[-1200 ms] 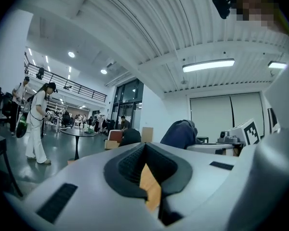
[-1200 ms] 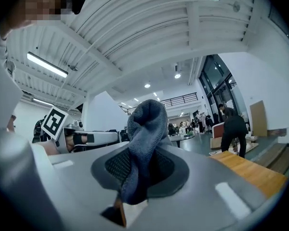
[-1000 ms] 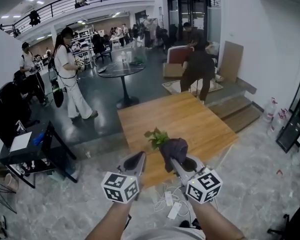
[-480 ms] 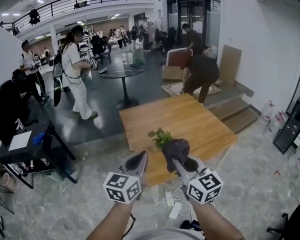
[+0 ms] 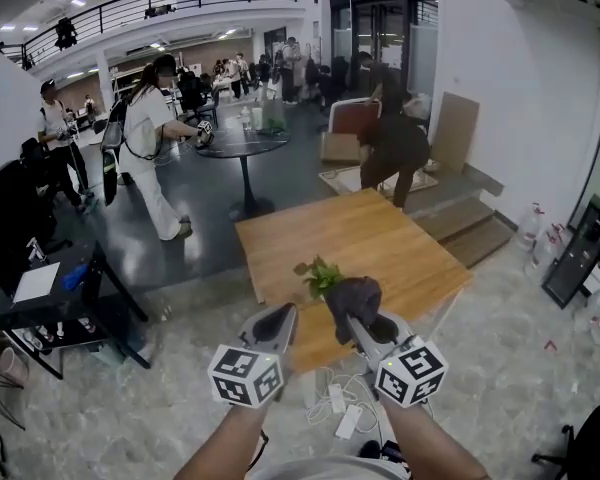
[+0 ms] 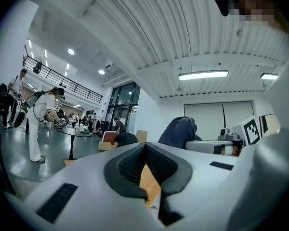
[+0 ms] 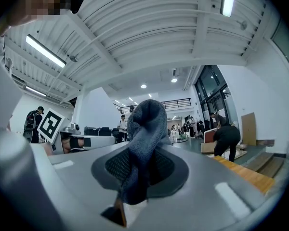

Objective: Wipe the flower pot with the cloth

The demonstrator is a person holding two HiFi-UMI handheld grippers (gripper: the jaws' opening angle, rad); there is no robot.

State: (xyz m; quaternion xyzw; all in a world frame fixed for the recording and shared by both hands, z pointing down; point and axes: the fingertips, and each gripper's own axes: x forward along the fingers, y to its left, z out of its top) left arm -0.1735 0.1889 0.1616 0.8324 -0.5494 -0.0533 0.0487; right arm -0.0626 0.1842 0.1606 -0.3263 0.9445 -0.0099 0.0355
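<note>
grips a bunched, fuzzy dark grey cloth (image 5: 350, 296) between the right gripper's (image 5: 349, 319) ribbed fingers; holds the left gripper's (image 5: 283, 315) fingers pressed together, empty. hides most of the flower pot (image 5: 318, 274) behind that cloth, leafy top showing over the square wooden bench (image 5: 400, 248); beyond, a round dark table (image 5: 242, 140).

The cloth (image 5: 352, 296) is dark grey, the plant (image 5: 320, 273) green, the table (image 5: 380, 236) pale wood.

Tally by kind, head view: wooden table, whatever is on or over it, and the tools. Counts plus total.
cloth: 1
plant: 1
wooden table: 1
hand-held grippers: 2, the left hand-held gripper and the right hand-held gripper
Total: 5
</note>
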